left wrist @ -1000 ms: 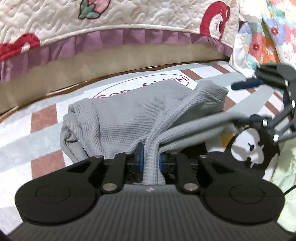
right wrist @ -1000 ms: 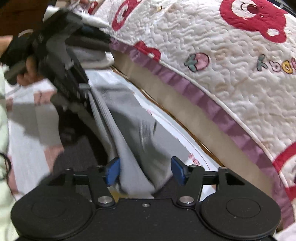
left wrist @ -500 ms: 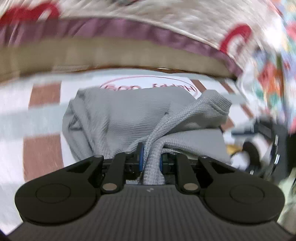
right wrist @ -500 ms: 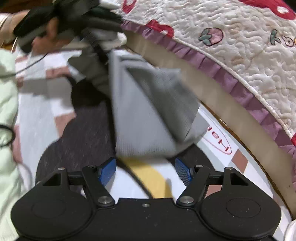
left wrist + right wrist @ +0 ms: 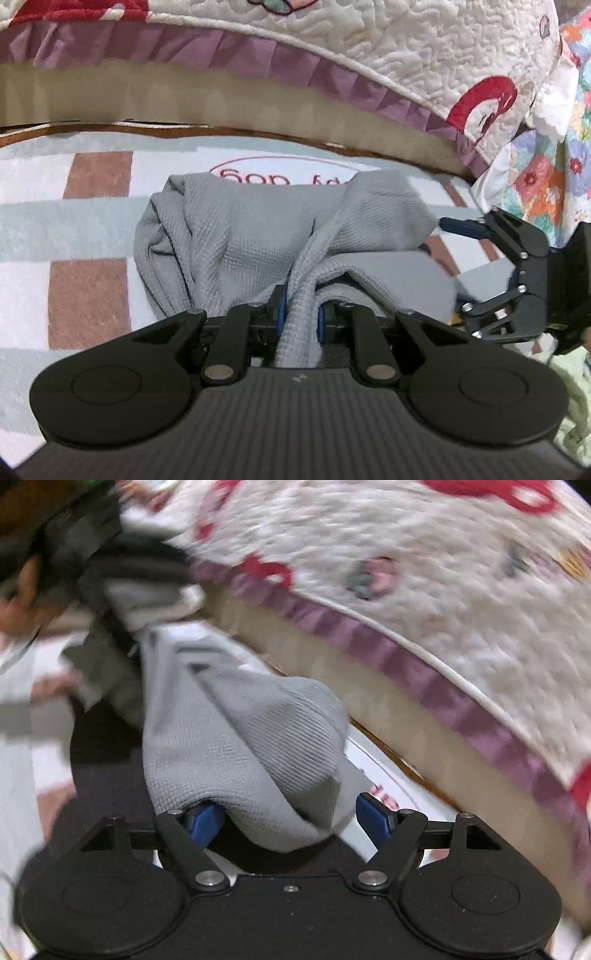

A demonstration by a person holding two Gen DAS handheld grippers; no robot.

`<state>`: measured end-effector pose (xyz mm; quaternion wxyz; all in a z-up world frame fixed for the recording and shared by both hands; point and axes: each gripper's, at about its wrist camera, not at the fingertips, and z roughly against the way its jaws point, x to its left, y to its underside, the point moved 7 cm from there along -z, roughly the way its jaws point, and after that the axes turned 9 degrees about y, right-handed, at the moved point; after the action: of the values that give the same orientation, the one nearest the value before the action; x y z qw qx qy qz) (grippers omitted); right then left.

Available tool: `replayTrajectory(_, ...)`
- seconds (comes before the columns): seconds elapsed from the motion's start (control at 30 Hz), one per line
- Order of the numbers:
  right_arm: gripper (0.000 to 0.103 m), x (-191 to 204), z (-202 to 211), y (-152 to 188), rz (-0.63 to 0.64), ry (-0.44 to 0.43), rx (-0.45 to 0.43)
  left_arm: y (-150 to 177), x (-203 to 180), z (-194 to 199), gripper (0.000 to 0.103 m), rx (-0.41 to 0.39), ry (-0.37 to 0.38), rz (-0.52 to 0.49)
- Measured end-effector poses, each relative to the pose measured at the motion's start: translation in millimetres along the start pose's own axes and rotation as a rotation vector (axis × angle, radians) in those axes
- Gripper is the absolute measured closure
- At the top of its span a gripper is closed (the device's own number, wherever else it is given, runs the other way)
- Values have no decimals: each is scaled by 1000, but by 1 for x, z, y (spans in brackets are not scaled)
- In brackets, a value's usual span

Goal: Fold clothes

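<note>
Striped rug [image 5: 88, 229]: one grey garment [image 5: 236, 236]

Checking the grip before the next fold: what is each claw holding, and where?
Left claw pinches a bunched fold of the grey garment. Right claw is opening; cloth lies between its fingers, ungripped.

- The right gripper [image 5: 290, 818] is opening its jaws wider; a garment [image 5: 240, 746] fold that earlier hung ahead of it is now sagging between its pads [image 5: 205, 819].
- In the left view, the right gripper [image 5: 476, 266] is now sitting lower, beside the garment [image 5: 240, 240].
</note>
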<state>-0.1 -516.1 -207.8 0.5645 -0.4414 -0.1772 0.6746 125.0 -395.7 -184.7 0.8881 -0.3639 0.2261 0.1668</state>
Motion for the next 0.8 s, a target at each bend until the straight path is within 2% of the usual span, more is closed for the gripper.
replayTrajectory(0.07, 22, 0, -11, -5, 55, -67, 23, -2, 2, -1, 88, 2, 8, -1)
replayTrajectory(0.2, 23, -5, -17, -11, 59, -180, 72, -3, 6, -2, 89, 9, 19, -5)
replayTrajectory(0.3, 23, -5, -19, -12, 75, -243, 86, -5, -1, -3, 90, 49, 13, -79)
replayTrajectory(0.33, 24, -6, -23, -12, 78, -272, 99, -9, -5, -5, 90, 77, 7, -117)
replayTrajectory(0.37, 35, -9, -28, -13, 45, -312, 112, -14, -8, -7, 90, 103, 0, -151)
replayTrajectory(0.4, 55, -14, -33, -14, -4, -354, 126, -23, -12, -10, 90, 138, -4, -187)
replayTrajectory(0.5, 74, -48, -49, -7, -369, -480, 147, -59, -15, -23, 90, 232, 19, -255)
replayTrajectory(0.57, 77, -73, -61, 8, -623, -545, 180, -81, -7, -39, 90, 295, 42, -248)
replayTrajectory(0.63, 82, -88, -74, 25, -796, -574, 237, -99, 3, -56, 90, 354, 53, -239)
replayTrajectory(0.73, 82, -101, -81, 31, -911, -550, 243, -108, 15, -80, 90, 418, 17, -263)
replayTrajectory(0.77, 77, -104, -82, 30, -946, -541, 247, -108, 16, -83, 90, 429, 17, -280)
replayTrajectory(0.8, 77, -107, -80, 28, -953, -534, 247, -108, 17, -85, 90, 439, 23, -295)
